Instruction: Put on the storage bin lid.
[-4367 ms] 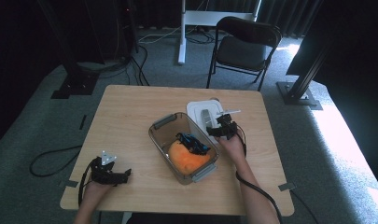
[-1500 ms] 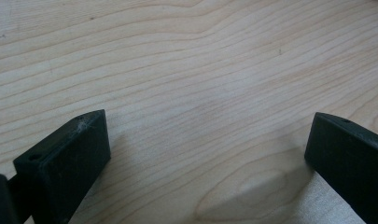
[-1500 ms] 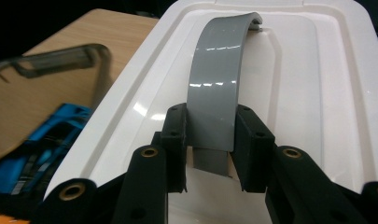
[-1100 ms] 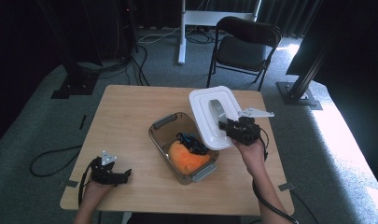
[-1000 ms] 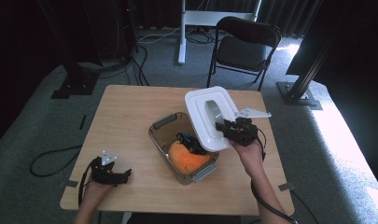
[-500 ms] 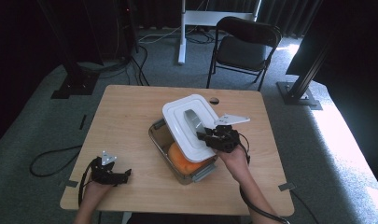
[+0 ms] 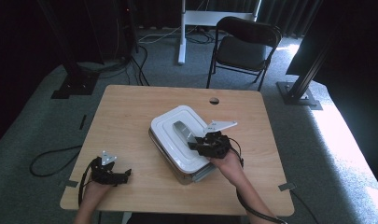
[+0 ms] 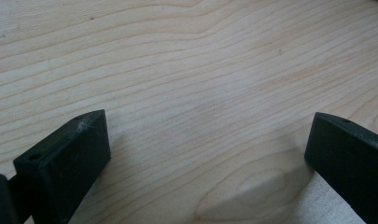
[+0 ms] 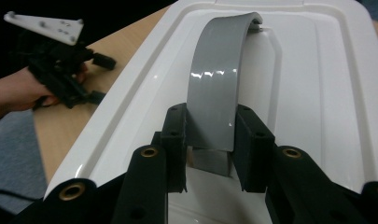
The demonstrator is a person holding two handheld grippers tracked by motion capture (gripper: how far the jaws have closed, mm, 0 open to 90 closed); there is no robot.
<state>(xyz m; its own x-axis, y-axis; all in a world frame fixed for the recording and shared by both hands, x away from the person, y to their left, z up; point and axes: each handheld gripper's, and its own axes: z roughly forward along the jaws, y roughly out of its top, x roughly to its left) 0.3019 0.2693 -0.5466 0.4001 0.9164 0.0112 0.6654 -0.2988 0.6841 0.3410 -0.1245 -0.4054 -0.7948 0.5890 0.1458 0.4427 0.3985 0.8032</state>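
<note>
A white lid (image 7: 182,136) with a grey arched handle (image 7: 182,130) lies over the clear storage box (image 7: 196,173) in the middle of the wooden table (image 7: 130,112). My right gripper (image 7: 196,142) is shut on that grey handle (image 9: 214,93); its two black pads press on the handle's near end, above the white lid (image 9: 326,84). The box's contents are hidden under the lid. My left gripper (image 7: 123,173) rests on the table near the front left corner. Its jaws stand wide open over bare wood (image 8: 200,93), with nothing between them.
A round cable hole (image 7: 214,100) is in the table's far edge. A black folding chair (image 7: 245,44) and a white stand (image 7: 182,32) are on the grey carpet beyond. The left hand and its gripper (image 9: 60,70) appear far off in the right gripper view.
My right gripper has carried the white lid leftward and down from the table's right side, and the lid now covers the box. The left gripper has stayed still.
</note>
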